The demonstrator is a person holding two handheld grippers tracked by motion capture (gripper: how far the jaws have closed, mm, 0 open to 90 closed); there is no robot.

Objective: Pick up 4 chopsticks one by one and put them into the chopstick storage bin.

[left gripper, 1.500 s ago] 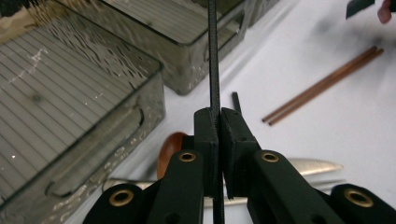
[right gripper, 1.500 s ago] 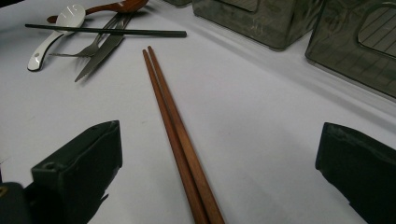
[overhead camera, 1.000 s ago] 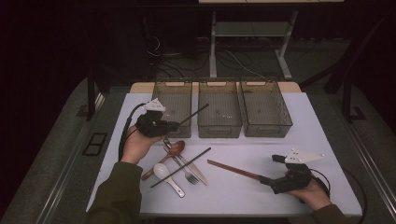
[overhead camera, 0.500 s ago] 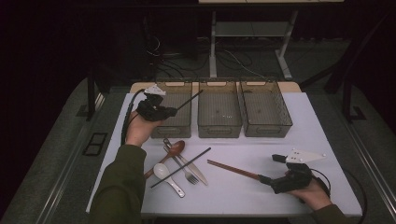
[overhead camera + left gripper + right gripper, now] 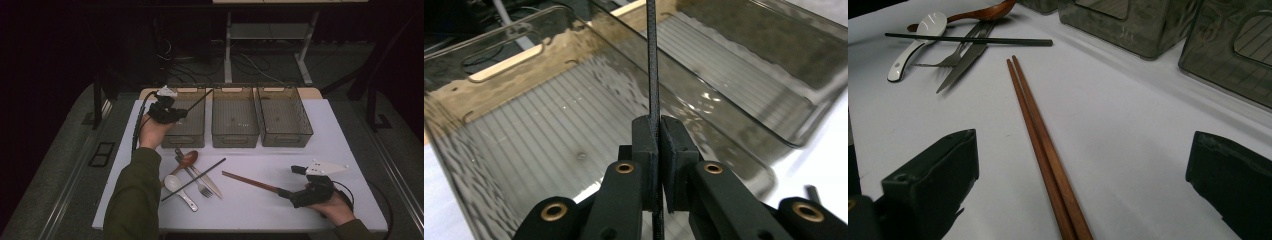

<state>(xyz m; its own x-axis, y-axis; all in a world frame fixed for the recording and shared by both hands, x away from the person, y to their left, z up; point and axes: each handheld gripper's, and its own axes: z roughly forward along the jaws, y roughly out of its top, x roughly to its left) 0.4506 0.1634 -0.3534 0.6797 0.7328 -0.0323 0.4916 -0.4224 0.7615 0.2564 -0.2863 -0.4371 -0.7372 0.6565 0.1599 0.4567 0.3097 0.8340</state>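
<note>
The left gripper pinches a black chopstick over the left bin, maybe just above it. The right gripper is wide open around two brown chopsticks.

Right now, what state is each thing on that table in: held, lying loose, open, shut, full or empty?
Left gripper: shut on a black chopstick, above the left bin.
Right gripper: open, brown chopsticks lying between its jaws.
Left bin: empty.
Middle bin: empty.
Right bin: empty.
Second black chopstick: loose, lying across the cutlery.
White spoon, wooden spoon, fork, knife: loose, piled.
</note>
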